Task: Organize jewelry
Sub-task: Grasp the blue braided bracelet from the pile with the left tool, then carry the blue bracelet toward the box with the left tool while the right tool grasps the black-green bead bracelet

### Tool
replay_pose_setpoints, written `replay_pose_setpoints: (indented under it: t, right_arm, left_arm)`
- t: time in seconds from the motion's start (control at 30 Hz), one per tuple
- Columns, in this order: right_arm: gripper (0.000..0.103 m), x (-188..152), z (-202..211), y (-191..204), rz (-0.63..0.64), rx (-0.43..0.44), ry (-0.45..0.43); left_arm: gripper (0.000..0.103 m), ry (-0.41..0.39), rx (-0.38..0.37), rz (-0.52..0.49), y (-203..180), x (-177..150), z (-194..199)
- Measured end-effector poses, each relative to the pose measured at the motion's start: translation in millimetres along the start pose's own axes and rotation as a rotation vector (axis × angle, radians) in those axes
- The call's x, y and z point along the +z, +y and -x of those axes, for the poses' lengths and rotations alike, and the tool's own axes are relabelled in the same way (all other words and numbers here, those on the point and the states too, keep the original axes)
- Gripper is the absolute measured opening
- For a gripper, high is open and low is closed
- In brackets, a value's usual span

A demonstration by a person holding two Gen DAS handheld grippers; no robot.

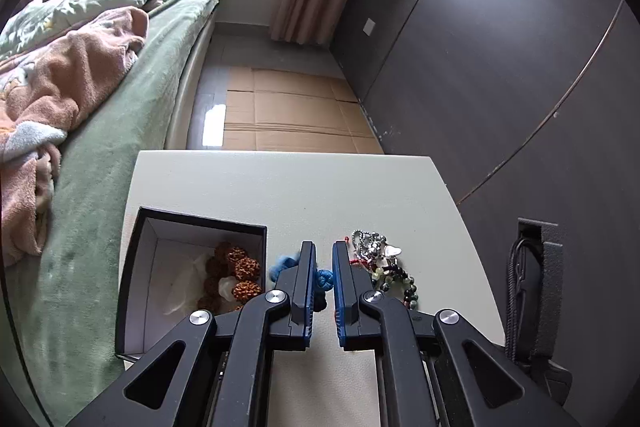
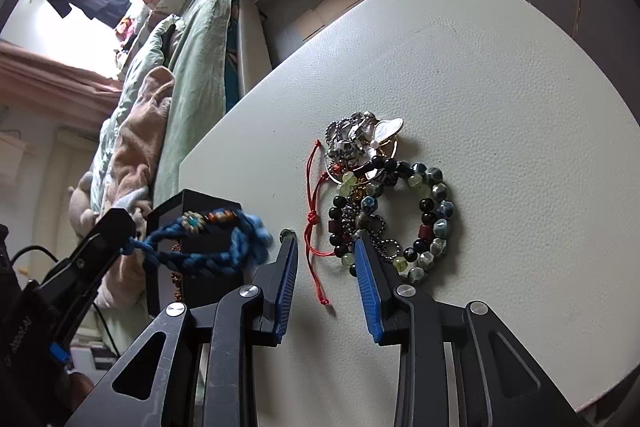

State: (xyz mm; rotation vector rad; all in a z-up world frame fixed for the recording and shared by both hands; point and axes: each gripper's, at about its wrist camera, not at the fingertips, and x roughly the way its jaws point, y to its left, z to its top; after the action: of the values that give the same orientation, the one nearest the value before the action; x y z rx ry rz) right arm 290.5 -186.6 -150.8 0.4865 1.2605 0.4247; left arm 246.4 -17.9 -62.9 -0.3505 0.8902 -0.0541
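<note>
My left gripper (image 1: 323, 251) is shut on a blue braided bracelet (image 1: 322, 278), held just right of a black box (image 1: 136, 267) with a white lining that holds a brown seed-bead bracelet (image 1: 240, 269). In the right wrist view the blue bracelet (image 2: 208, 247) hangs from the left gripper's fingers (image 2: 108, 227) in front of the black box (image 2: 192, 205). My right gripper (image 2: 326, 241) is open and empty, low over the table, at the near edge of a pile of beaded bracelets (image 2: 400, 203) with a red cord (image 2: 314, 211). The pile also shows in the left wrist view (image 1: 384, 267).
The white table (image 2: 500, 87) stands beside a bed with a green sheet (image 1: 120, 131) and a pink blanket (image 1: 60, 83). Dark wardrobe doors (image 1: 500, 47) run along the right. Flattened cardboard (image 1: 288, 115) lies on the floor beyond the table.
</note>
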Motion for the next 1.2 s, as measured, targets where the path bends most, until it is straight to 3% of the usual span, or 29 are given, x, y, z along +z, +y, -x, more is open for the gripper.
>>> replay_pose_setpoints:
  t: [0.17,0.23,0.37,0.5,0.53,0.77,1.03,1.1,1.2]
  right_arm:
    - [0.029,-3,-4,12,0.092,-0.098,-0.012]
    - [0.024,-5,-4,18,0.139,-0.150,-0.013]
    - [0.021,-11,-5,25,0.231,-0.294,-0.011]
    - [0.015,-14,-3,22,0.268,-0.324,0.005]
    - [0.011,-13,-1,19,0.249,-0.316,0.010]
    - [0.010,-7,42,-6,0.081,-0.116,-0.048]
    - [0.010,-7,74,-24,-0.076,0.162,-0.105]
    - [0.010,-8,74,-24,-0.088,0.179,-0.111]
    - [0.010,-7,65,-24,-0.085,0.093,-0.106]
  left_arm:
    - [0.008,-0.020,0.001,0.027,10,3,6]
    - [0.008,-0.025,0.000,0.036,13,4,8]
    - [0.008,-0.037,-0.007,0.042,13,6,13]
    - [0.008,-0.035,-0.013,0.041,12,7,16]
    - [0.008,-0.033,-0.016,0.045,13,7,17]
    - [0.008,-0.060,-0.035,0.059,14,10,33]
    - [0.008,-0.100,-0.064,0.081,17,9,50]
    - [0.008,-0.103,-0.066,0.089,20,9,51]
    - [0.008,-0.111,-0.064,0.095,23,10,53]
